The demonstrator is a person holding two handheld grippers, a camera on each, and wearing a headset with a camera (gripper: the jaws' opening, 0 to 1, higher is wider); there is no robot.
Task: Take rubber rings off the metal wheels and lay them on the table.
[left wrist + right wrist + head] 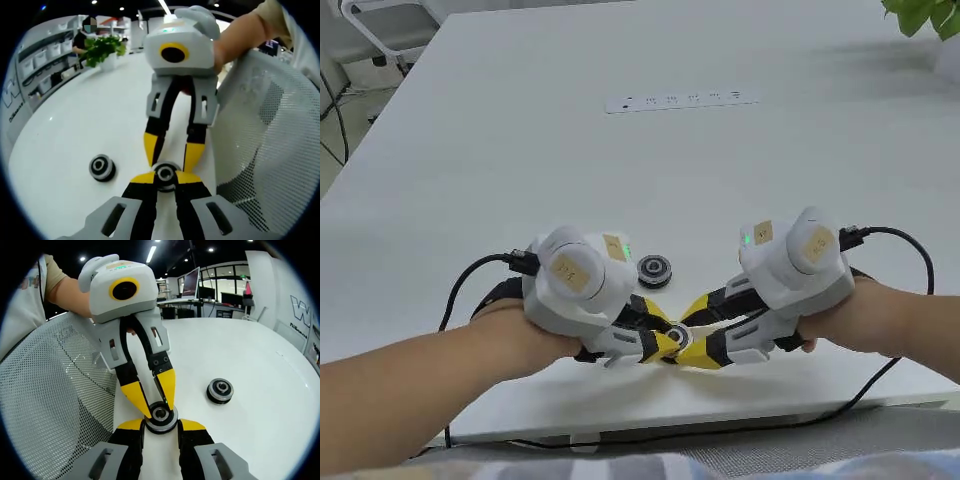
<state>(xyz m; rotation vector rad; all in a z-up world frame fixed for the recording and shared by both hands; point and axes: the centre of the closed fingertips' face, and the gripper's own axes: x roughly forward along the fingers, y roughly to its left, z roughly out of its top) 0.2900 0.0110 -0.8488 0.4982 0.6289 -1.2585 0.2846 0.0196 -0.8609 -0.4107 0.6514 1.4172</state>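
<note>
Left gripper (665, 338) and right gripper (692, 338), jaws clamped on one wheel (160, 416) at table (620, 400) edge; second wheel (654, 270) near, open room beyond.

Head view: the wheel (676, 338) pinched between left gripper (663, 346) and right gripper (690, 347) is mostly covered by their yellow tips, just a sliver peeking out. Plant (923, 14), top corner, clipped by the edge. Power strip (682, 99) far back, sockets too small to count from here.
</note>
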